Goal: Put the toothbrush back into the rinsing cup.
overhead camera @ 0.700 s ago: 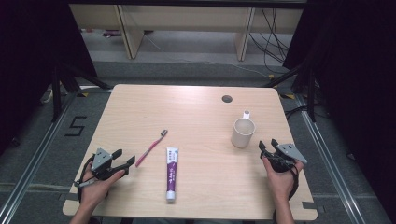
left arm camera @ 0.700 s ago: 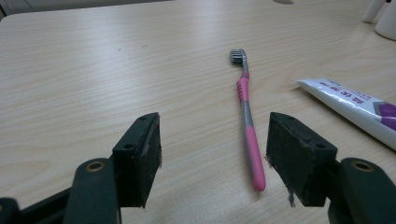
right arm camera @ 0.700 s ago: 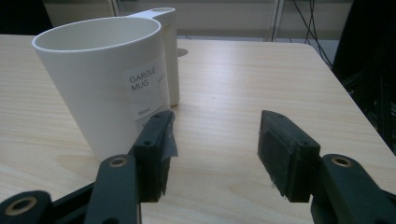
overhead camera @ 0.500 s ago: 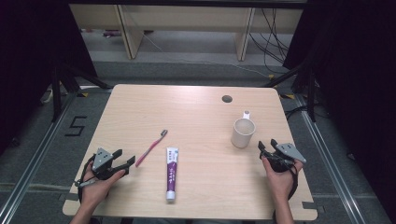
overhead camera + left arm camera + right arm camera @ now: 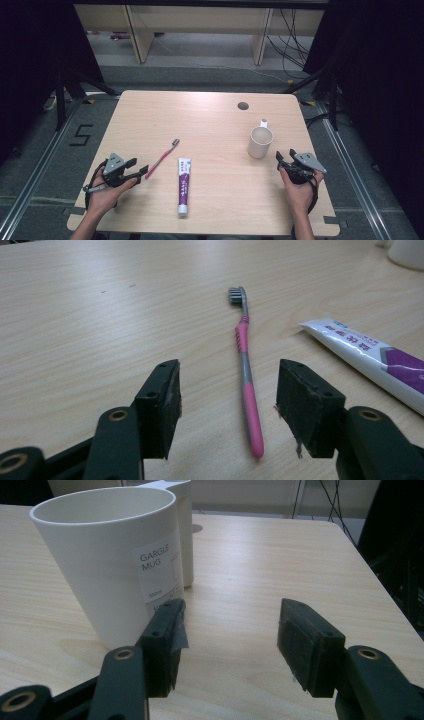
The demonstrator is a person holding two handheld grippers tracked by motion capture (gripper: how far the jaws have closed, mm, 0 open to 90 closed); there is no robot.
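I'm at the approach step, nothing picked up yet. The table (image 5: 210,115) spans mid-frame. My right claw (image 5: 289,161), jaws spread and empty, sits lower right just beside the mug (image 5: 260,142). My left claw (image 5: 135,168), released too, lines up lower left on the toothbrush (image 5: 162,159); next it must slide forward and pinch the handle. The toothpaste tube (image 5: 183,185) lies near, right of centre, not blocking.

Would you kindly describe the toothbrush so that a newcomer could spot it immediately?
On the wooden table, look ahead of the left gripper. The toothbrush lies slanted beside the toothpaste tube; it is thin and pink, with a grey head.
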